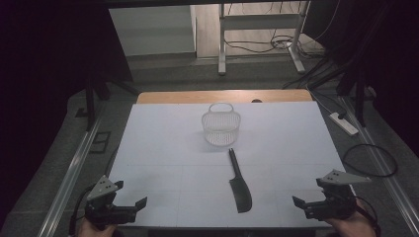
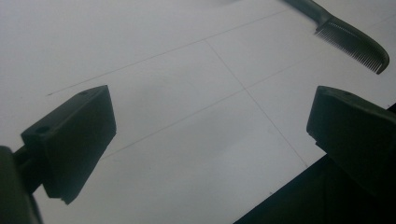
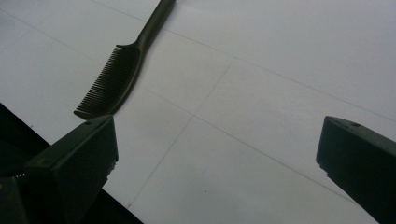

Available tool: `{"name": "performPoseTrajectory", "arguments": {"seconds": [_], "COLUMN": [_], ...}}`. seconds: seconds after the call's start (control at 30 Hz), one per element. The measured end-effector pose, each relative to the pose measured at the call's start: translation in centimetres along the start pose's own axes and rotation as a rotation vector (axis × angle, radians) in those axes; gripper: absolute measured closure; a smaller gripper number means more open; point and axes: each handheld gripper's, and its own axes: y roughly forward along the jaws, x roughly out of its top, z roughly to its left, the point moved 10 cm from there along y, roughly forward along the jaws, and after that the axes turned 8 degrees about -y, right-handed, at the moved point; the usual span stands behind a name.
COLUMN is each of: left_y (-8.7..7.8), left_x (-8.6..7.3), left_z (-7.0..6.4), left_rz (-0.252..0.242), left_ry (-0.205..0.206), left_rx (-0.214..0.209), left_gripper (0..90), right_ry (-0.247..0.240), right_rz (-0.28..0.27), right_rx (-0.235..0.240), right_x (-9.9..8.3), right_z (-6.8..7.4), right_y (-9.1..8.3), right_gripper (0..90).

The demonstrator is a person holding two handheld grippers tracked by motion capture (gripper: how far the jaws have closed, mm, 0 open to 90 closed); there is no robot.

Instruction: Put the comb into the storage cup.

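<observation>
Both tongs gaping empty, comb between, basket visible from high view

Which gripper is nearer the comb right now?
Right, narrowly. The right gripper sits open at the table's near-right corner, beside the comb; the left gripper, open at the near-left corner, is farther away.

No text, label, brand, number or sign could be read anywhere. The white tabletop carried only faint ruled lines, with no writing. The dark comb, lying toward 6 o'clock from the basket, bore no legible mark, and the basket itself showed none.
</observation>
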Motion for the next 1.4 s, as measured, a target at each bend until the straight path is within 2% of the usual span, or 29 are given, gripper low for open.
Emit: {"name": "performPoseTrajectory", "arguments": {"seconds": [0.1,0.23,0.4,0.5,0.6,0.77,1.13,1.4], "left_y": [0.0,0.0,0.1,0.0,0.0,0.0,0.0,0.0], "left_x": [0.0,0.0,0.0,0.0,0.0,0.0,0.0,0.0], "left_z": [0.0,0.0,0.0,-0.1,-0.1,-0.1,-0.1,-0.1], "left_rz": [0.001,0.003,0.005,-0.001,-0.001,0.0,-0.001,-0.003], "left_ry": [-0.003,-0.001,0.002,0.005,0.002,0.006,0.004,0.001], "left_rx": [0.003,0.003,0.005,-0.007,-0.009,-0.013,-0.017,-0.02], "left_gripper": [2.6,2.6,2.5,1.8,1.6,1.0,0.7,0.6], "right_ry": [-0.013,-0.038,-0.048,-0.083,-0.078,-0.108,-0.124,-0.141], "right_rz": [-0.009,0.002,0.015,0.008,0.004,0.025,0.045,0.055], "right_rx": [0.01,0.045,0.05,0.045,0.058,0.071,0.11,0.114], "right_x": [0.4,0.9,1.2,1.5,1.6,1.8,2.7,3.3], "right_z": [0.0,0.4,0.5,0.4,0.6,0.9,1.8,2.0], "right_y": [0.2,0.8,1.3,1.7,1.9,2.5,3.8,4.7], "right_gripper": [0.0,0.0,0.0,0.0,0.0,0.0,0.0,0.0]}}
